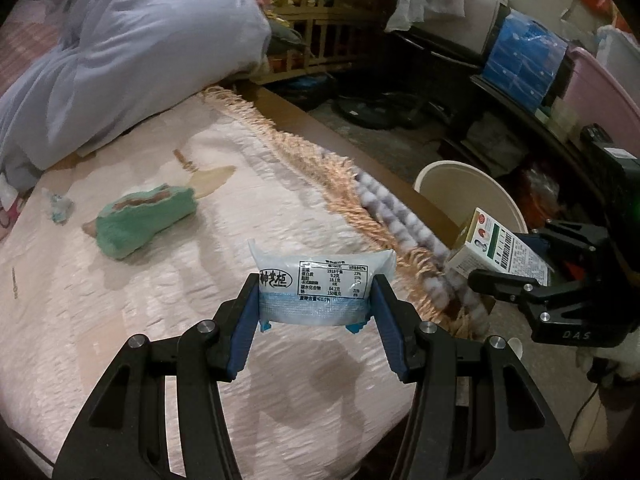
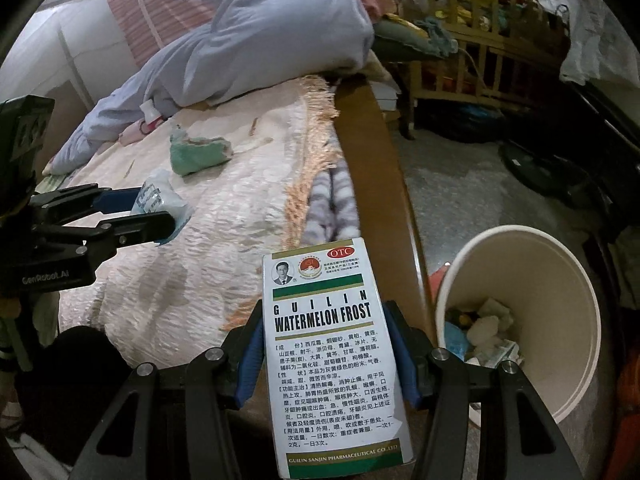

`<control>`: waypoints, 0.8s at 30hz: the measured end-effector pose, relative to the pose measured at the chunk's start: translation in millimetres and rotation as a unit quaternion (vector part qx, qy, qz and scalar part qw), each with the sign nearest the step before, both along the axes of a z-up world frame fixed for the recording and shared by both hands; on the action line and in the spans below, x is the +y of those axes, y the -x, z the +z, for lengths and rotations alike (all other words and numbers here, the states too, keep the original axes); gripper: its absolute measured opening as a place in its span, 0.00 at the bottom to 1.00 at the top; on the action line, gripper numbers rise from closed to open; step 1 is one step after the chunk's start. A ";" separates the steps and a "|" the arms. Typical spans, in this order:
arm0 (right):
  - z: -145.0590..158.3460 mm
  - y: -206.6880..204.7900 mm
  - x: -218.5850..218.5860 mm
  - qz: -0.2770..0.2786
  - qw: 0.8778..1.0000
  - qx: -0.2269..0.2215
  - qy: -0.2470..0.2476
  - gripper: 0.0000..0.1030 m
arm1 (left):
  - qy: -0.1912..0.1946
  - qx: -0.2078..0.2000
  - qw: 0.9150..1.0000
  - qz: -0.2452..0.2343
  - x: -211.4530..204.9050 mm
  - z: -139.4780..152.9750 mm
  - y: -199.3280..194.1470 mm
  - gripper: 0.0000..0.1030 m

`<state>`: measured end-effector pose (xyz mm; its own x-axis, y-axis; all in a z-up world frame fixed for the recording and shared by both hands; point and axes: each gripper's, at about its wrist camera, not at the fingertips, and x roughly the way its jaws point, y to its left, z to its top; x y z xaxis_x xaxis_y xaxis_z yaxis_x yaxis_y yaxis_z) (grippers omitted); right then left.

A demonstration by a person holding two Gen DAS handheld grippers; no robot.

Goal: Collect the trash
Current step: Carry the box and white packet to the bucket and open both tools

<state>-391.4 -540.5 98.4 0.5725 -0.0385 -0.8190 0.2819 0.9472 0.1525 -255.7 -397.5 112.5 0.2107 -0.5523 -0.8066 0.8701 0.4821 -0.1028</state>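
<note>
Left wrist view: left gripper (image 1: 318, 300) clamped on a white snack packet (image 1: 320, 280), lifted clear above the bed (image 1: 120, 320) near its foot-side edge. Right gripper (image 1: 516, 280) at the bed's right edge, pinching a medicine box (image 1: 496, 252), just short of the bin (image 1: 492, 196) on the floor beside the bed. Left on the cover: a green sock (image 1: 144, 220) mid-bed and a small crumpled wrapper (image 1: 60, 206) toward the left edge, well apart from both grippers. Probably mid-task: two pieces in hand, none of them dropped yet.

Right wrist view: right gripper (image 2: 326, 356) closed on the box (image 2: 332, 352), held over the bed's wooden edge. Bin (image 2: 552, 280) close to the right and lower, already holding tissues and scraps. Left gripper (image 2: 132, 216) with the packet (image 2: 158, 196) over the bed, farther from the bin. Sock (image 2: 198, 154) beyond it.
</note>
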 end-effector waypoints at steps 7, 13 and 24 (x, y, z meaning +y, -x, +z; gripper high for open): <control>-3.0 16.8 -20.7 -0.027 1.000 0.002 0.001 0.52 | -0.001 0.000 1.000 -0.026 -30.3 -0.1 18.1 0.51; -9.2 36.5 -47.7 -0.061 0.998 0.009 0.001 0.52 | -0.003 0.011 0.999 -0.051 -62.7 -1.8 33.7 0.51; -24.8 79.5 -110.7 -0.143 0.989 0.024 -0.012 0.52 | 0.006 0.063 0.994 -0.093 -136.9 -5.1 67.3 0.51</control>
